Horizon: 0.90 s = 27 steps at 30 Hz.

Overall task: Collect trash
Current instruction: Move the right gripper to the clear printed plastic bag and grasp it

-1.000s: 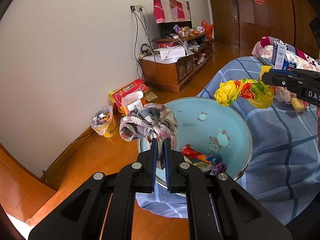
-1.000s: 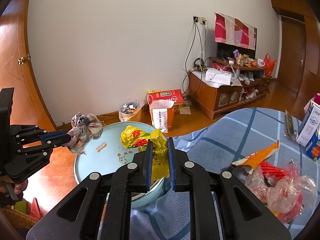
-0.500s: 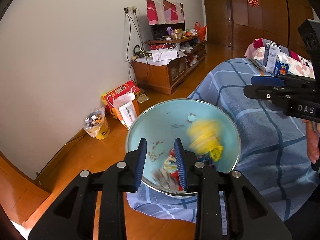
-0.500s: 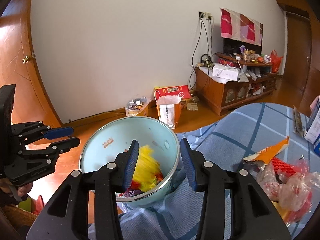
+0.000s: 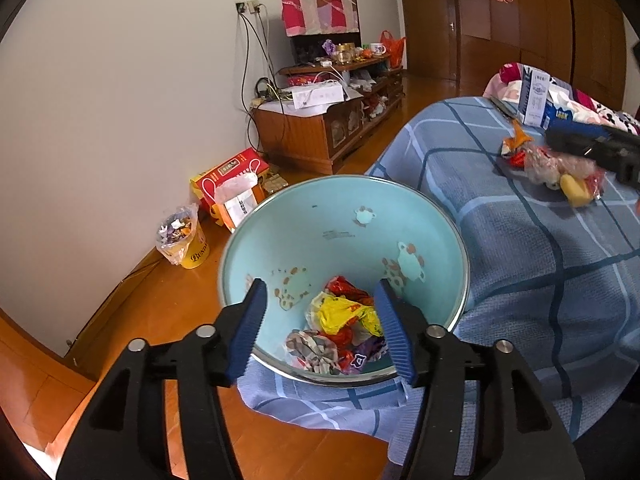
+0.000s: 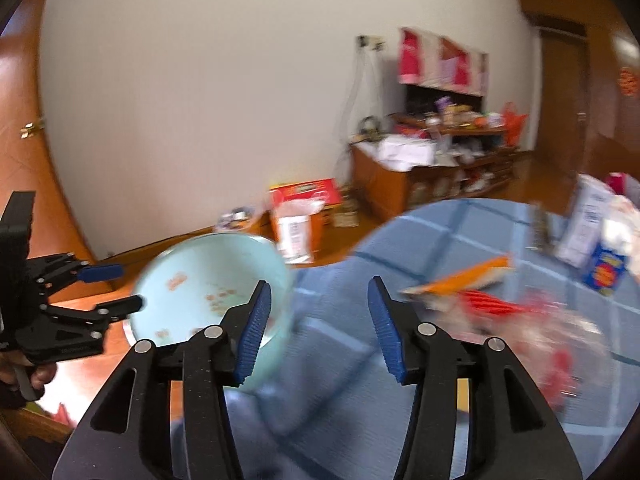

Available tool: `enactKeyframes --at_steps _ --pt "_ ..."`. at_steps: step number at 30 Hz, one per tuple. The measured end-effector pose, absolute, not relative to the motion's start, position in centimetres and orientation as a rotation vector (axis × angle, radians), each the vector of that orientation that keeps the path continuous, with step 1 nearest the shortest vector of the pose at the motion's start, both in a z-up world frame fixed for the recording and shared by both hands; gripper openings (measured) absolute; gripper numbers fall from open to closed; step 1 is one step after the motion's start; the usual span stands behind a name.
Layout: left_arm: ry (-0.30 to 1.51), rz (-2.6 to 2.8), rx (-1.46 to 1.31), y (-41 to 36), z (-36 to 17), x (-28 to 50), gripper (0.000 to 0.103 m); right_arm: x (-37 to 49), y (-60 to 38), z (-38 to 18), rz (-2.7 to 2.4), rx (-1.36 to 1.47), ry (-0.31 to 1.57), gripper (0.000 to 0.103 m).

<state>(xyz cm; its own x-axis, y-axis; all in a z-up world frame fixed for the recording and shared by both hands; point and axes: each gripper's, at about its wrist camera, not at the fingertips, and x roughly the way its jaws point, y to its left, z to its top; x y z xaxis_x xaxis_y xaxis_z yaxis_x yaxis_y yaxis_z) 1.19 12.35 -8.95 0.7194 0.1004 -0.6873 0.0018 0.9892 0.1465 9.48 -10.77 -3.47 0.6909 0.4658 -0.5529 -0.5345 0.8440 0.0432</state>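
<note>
A light blue basin (image 5: 340,216) sits at the edge of the blue checked tablecloth (image 5: 520,248). It holds a yellow bag (image 5: 340,314), a crumpled checked cloth (image 5: 310,346) and other wrappers. My left gripper (image 5: 320,328) is open and empty just above the basin's near rim. My right gripper (image 6: 320,324) is open and empty over the cloth, right of the basin (image 6: 204,280); this view is blurred. A pile of plastic wrappers (image 5: 556,168) lies on the cloth, also in the right wrist view (image 6: 520,312). The left gripper also shows in the right wrist view (image 6: 116,286).
Cartons (image 5: 536,98) stand at the table's far side. On the wooden floor by the wall are a red box (image 5: 230,174), a white bag (image 5: 238,202) and a yellow bucket of scraps (image 5: 184,238). A wooden cabinet (image 5: 320,128) stands further back.
Both grippers opened; the checked cloth and the yellow bag dropped into the basin. The right gripper has swung right toward the wrapper pile.
</note>
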Motion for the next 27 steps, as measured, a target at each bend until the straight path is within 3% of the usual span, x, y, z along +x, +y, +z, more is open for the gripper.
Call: enactKeyframes --at_steps 10,13,20,21,27 --pt "0.773 0.048 0.168 10.0 -10.1 3.3 0.06 11.2 -21.7 -3.1 0.282 -0.089 0.558 0.058" --pt "0.775 0.046 0.165 9.7 -10.2 3.8 0.06 11.5 -22.3 -3.7 0.294 -0.091 0.587 0.068" --pt "0.779 0.047 0.163 10.1 -10.1 3.7 0.06 12.2 -20.7 -5.8 0.315 -0.166 0.659 0.068" --pt "0.779 0.049 0.16 10.2 -10.1 3.8 0.06 12.2 -20.5 -5.9 0.313 -0.178 0.664 0.066" --pt "0.777 0.042 0.162 10.0 -9.9 3.7 0.06 12.2 -20.1 -6.1 0.356 -0.197 0.715 0.013"
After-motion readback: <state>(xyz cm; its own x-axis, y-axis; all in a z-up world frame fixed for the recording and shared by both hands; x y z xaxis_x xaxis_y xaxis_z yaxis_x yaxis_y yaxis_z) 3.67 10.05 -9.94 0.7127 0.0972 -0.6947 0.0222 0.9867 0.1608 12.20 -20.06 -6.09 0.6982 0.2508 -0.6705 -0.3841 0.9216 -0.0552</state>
